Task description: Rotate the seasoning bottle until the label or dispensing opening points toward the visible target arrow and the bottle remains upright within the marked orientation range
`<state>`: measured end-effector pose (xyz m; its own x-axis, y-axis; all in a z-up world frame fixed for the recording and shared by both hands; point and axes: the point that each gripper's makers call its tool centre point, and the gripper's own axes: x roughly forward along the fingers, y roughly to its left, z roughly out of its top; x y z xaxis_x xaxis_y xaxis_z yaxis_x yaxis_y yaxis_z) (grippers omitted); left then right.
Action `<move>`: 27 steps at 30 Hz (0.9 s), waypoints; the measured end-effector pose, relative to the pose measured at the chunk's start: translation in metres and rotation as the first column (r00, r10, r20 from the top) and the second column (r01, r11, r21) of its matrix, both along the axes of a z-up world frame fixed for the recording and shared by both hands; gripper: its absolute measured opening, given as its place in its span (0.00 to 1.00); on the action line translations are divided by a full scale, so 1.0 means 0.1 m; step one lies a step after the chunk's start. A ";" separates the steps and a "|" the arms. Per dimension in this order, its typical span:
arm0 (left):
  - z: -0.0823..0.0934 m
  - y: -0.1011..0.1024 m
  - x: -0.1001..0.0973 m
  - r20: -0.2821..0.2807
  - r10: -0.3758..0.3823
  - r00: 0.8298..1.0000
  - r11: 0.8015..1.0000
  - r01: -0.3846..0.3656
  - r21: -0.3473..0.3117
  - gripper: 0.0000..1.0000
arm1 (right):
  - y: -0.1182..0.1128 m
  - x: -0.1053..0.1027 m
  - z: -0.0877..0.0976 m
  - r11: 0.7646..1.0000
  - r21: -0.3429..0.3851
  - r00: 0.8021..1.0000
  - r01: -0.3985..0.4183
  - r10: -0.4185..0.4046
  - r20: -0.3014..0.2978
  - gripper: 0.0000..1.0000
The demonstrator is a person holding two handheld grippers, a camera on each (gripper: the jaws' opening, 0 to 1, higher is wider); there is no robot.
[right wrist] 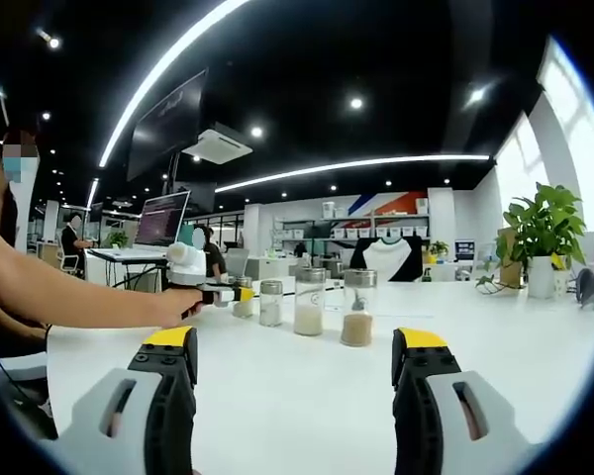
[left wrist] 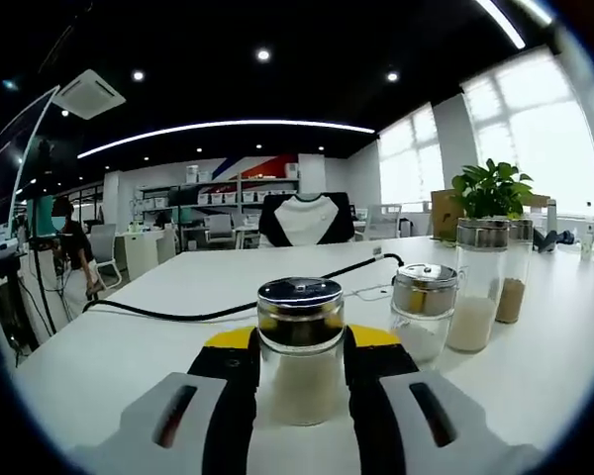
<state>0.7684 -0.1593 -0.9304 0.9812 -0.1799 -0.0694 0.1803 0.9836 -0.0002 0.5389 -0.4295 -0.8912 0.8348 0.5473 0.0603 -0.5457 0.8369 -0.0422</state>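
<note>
Seasoning bottle point(left wrist: 299, 348) stands upright on the white table point(left wrist: 129, 346), its long axis vertical, seated squarely between the jaws of the left gripper point(left wrist: 299, 381). Jaws press both flanks of the glass body below the dark metal cap, so the gripper is clamped on the bottle, not just framing it. Contents pale, filling the lower part; no label or dispensing hole can be made out from this side, and no target arrow is seen on the table.

Just right of the bottle: a short shaker point(left wrist: 423, 312) w/ white contents. Beyond that, farther right, a tall jar point(left wrist: 477, 287) w/ pale grains, and a second tall jar point(left wrist: 515, 272) w/ brown powder tucked behind it. A black cable point(left wrist: 218, 312) runs across the table behind the bottle. Potted plant point(left wrist: 490, 190) sits behind the jars.

In the right gripper view, the right gripper point(right wrist: 295, 371) hangs wide, nothing between its jaws, well apart from the row of jars point(right wrist: 309, 301). The person's forearm point(right wrist: 89, 297) reaches across to the bottle end of that row.

Judgement: left hand is on the bottle, right far off, so the turn falls to the left. Spin should run about the vertical axis, keeping the base flat on the table.
</note>
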 end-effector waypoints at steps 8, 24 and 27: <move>0.07 0.02 -0.02 0.005 -0.007 1.000 1.000 0.007 -0.003 0.34 | 0.07 -0.02 0.00 1.000 0.005 1.000 -0.016 0.016 -0.008 0.81; 0.41 -0.45 -0.51 0.025 -0.216 0.976 0.976 0.215 0.024 0.34 | 0.36 -0.12 -0.06 0.993 0.010 0.993 -0.118 0.118 -0.030 0.66; 0.37 -0.54 -0.62 0.007 -0.252 0.968 0.967 0.252 0.035 0.34 | 0.44 -0.16 -0.08 0.989 -0.001 0.988 -0.151 0.151 -0.029 0.61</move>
